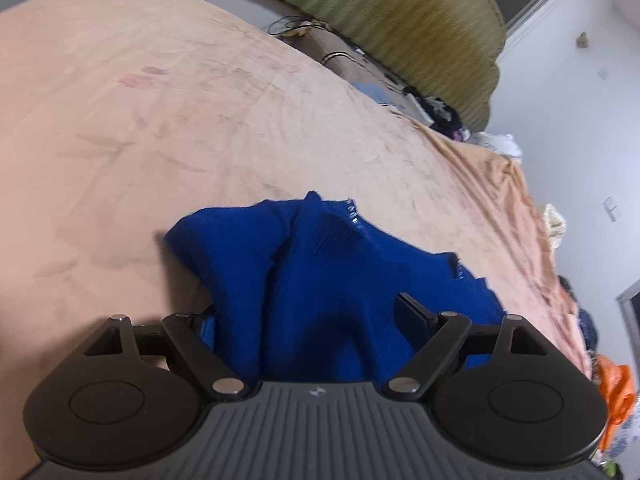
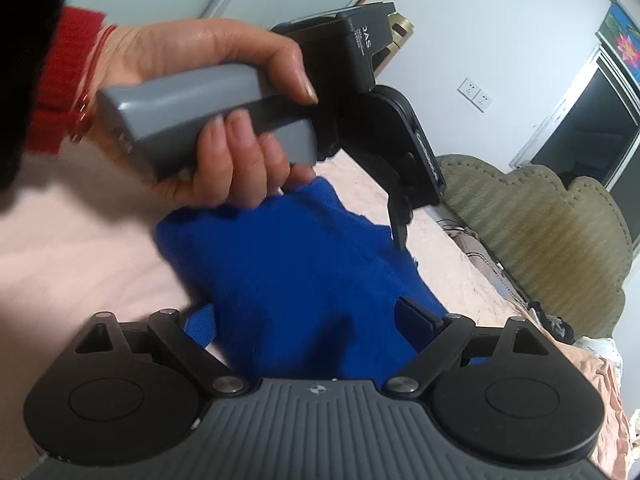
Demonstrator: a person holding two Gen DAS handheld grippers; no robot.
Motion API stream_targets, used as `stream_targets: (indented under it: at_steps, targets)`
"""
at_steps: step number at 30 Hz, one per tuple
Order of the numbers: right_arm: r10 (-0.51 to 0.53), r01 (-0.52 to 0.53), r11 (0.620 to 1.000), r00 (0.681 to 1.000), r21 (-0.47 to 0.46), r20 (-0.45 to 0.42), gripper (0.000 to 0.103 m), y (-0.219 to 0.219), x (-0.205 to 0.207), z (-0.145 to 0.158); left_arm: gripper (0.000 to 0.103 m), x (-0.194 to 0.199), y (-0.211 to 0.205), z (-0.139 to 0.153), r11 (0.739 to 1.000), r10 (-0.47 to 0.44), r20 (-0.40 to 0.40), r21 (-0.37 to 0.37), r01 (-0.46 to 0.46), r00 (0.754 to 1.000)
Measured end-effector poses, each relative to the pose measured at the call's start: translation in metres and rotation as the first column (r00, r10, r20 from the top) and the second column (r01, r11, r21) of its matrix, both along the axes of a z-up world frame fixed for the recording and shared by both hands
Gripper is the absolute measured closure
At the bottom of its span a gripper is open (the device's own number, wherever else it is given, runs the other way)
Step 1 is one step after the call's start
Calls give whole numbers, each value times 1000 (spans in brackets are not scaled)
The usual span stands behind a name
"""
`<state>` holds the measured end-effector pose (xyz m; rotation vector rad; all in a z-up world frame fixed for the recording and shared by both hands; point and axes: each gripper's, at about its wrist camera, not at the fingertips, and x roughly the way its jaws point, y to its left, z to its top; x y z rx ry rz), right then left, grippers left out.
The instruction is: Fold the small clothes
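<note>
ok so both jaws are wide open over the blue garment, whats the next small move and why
Probably lower the left gripper and close it on the crumpled blue garment, since the cloth lies bunched on the peach bedspread between open jaws, not yet gripped or spread.

- One royal-blue knitted garment [image 1: 320,280], crumpled.
- One peach plush bedspread [image 1: 160,120].
- One olive-green ribbed upholstered headboard [image 1: 420,28].
- Two black two-finger grippers: left gripper [image 1: 312,316], right gripper [image 2: 308,320].
- One hand [image 2: 208,80], red-cuffed.
- One orange plastic bag [image 1: 614,396].
</note>
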<state>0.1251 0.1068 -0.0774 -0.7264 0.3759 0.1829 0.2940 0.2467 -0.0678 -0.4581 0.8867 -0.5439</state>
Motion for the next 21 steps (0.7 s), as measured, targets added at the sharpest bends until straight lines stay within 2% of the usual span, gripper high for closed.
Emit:
stream_targets:
  at_steps: [2, 4, 5, 6, 7, 8, 9, 11, 12, 16, 21]
  targets:
    - [-2, 2, 1000, 1000, -5, 7, 18, 4, 6, -2, 19, 7, 0, -2, 1000, -11, -2, -27, 11, 1000]
    - [12, -11, 1000, 1000, -18, 8, 34, 9, 10, -3, 20, 14, -1, -3, 999, -15, -11, -40, 14, 1000]
    - [23, -23, 999, 1000, -23, 5, 38, 11, 11, -3, 21, 18, -3, -3, 999, -17, -10, -33, 17, 1000]
    - [34, -34, 999, 999, -32, 1, 51, 14, 11, -4, 29, 20, -5, -2, 1000, -15, -7, -16, 15, 1000]
    - [41, -41, 998, 999, -43, -8, 65, 16, 11, -6, 43, 22, -8, -1, 1000, -10, -2, 14, 10, 1000]
    - [50, -51, 997, 999, -50, -17, 71, 19, 10, -8, 49, 24, -12, 0, 999, -4, 0, 48, 4, 1000]
    - [56, -57, 997, 998, -55, -20, 79, 19, 9, -10, 60, 27, -15, 1, 997, 5, 2, 79, -5, 1000]
    - [66, -68, 996, 998, -65, -24, 89, 21, 9, -12, 77, 30, -19, 0, 994, 14, 1, 112, -14, 1000]
    - [70, -72, 996, 997, -56, -26, 91, 21, 7, -11, 88, 30, -22, -1, 990, 21, 3, 138, -21, 1000]
    - [81, -80, 997, 996, 10, -48, 93, 13, 7, -2, 92, 21, -31, 4, 976, 37, 46, 211, -46, 998]
    - [98, -97, 995, 995, 23, -21, 94, -2, -3, 4, 92, 2, -53, 25, 930, 44, 133, 357, -89, 990]
